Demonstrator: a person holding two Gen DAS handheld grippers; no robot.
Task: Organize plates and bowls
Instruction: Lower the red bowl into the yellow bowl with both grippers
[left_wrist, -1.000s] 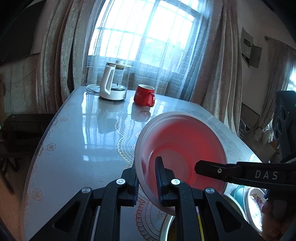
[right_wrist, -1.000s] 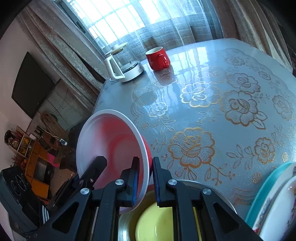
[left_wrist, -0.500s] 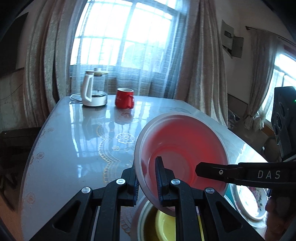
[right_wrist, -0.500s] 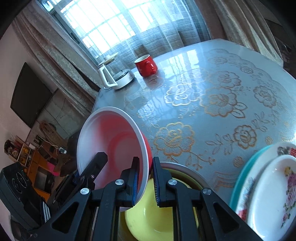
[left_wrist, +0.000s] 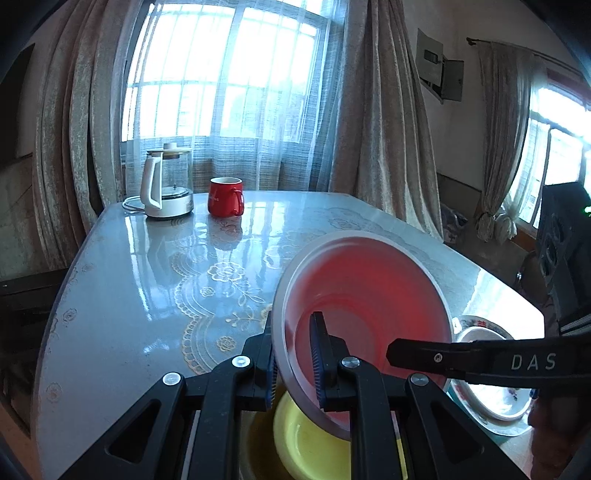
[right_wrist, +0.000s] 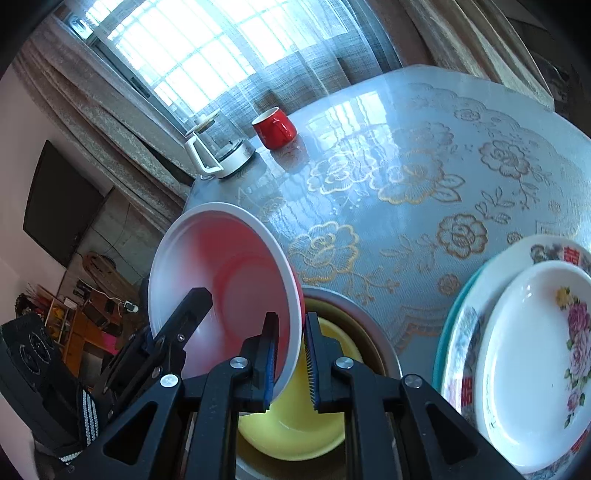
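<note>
A red bowl with a white rim (left_wrist: 369, 291) hangs tilted in the air, held from two sides. My left gripper (left_wrist: 295, 356) is shut on its near-left rim. My right gripper (right_wrist: 290, 350) is shut on the opposite rim of the red bowl (right_wrist: 229, 280). One finger of the right gripper (left_wrist: 443, 358) crosses the left wrist view, and a finger of the left gripper (right_wrist: 192, 306) shows in the right wrist view. Right below the red bowl, a yellow bowl (right_wrist: 295, 435) sits inside a metal bowl (right_wrist: 376, 332). A stack of flowered plates (right_wrist: 535, 350) lies to the right.
The glossy table with a gold flower pattern (right_wrist: 424, 177) stretches ahead. A red mug (left_wrist: 225, 196) and a white glass kettle (left_wrist: 166, 184) stand at its far end by the curtained window. A dark TV (right_wrist: 55, 206) and shelves lie off the table's left side.
Both grippers have carried the red bowl back and to the right, so it now hangs over the yellow bowl. The plate stack has come fully into the right wrist view. Both grips are unchanged.
</note>
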